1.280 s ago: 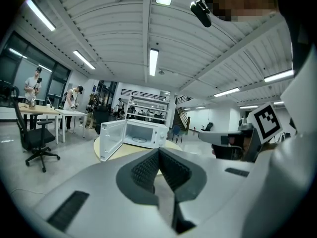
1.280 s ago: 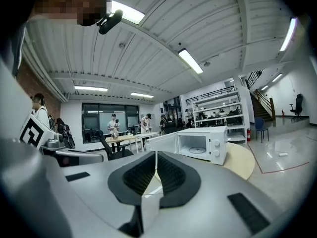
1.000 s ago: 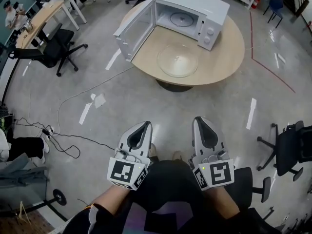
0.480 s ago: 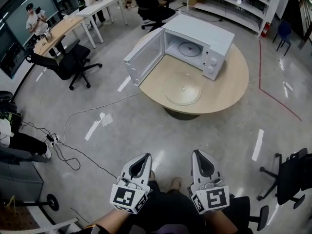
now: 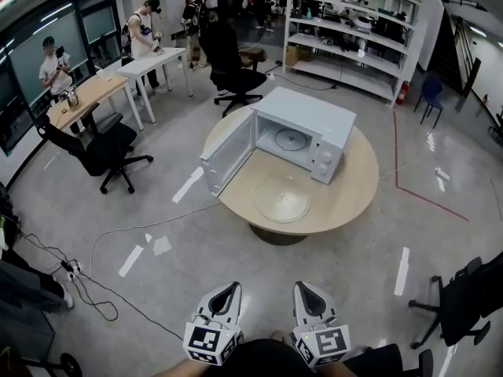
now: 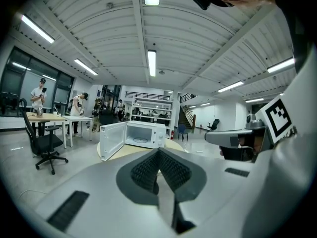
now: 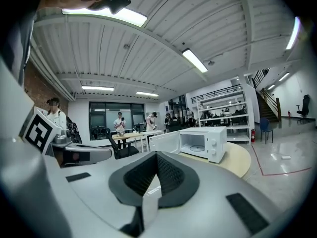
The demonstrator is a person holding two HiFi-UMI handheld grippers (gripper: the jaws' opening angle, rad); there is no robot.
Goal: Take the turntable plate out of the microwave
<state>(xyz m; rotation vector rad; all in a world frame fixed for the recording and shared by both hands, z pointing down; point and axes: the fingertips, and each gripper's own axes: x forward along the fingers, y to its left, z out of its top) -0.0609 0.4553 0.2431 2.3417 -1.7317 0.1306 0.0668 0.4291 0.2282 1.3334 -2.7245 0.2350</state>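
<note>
Both grippers sit lower in the head view than a second ago, and the round table (image 5: 350,196) with the microwave (image 5: 306,115) has slid from the top of the picture toward its middle. More of the room now shows behind it.

The glass turntable plate (image 5: 281,199) lies flat on the table, just in front of the open microwave and fully outside it. The door (image 5: 228,154) stands swung wide to the left. One small round part (image 5: 292,140) remains on the oven floor; whether it is a roller ring or a hub is too small to tell.

The left gripper (image 5: 226,289) and right gripper (image 5: 303,287) hang side by side at the bottom of the head view, well apart from the table. Each gripper view shows the ribbed pads pressed together with nothing between them.

By the look of it the task is finished: the plate is out and resting on the table, and nothing is being carried. Only shutting the door might remain, and the task does not ask for that.

Counted:
- one microwave
- one door
- one glass plate
- one round table
- two grippers, each with one marker cube (image 5: 206,341)
- at least four people (image 5: 143,30) standing at desks far behind
</note>
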